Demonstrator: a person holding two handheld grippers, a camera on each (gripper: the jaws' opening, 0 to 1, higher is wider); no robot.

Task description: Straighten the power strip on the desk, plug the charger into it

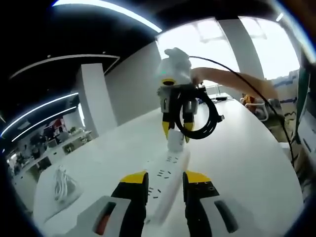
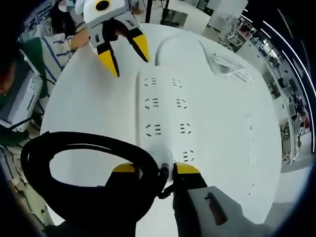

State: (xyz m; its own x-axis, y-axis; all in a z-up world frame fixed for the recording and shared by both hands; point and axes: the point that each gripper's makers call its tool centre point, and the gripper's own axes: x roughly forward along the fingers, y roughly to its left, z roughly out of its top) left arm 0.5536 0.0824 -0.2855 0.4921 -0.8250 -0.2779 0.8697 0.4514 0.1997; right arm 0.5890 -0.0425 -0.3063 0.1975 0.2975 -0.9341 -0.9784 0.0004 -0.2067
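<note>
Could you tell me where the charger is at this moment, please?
The white charger is clamped in the right gripper at the far end of the power strip, seen mid-frame in the left gripper view, its black cable looped beside that gripper.

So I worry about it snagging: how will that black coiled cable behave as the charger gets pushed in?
The black cable is looped in a coil beside the right gripper, so it probably flexes and sways. It hangs off the white charger over the power strip, so it may drag sideways. It looks light.
</note>
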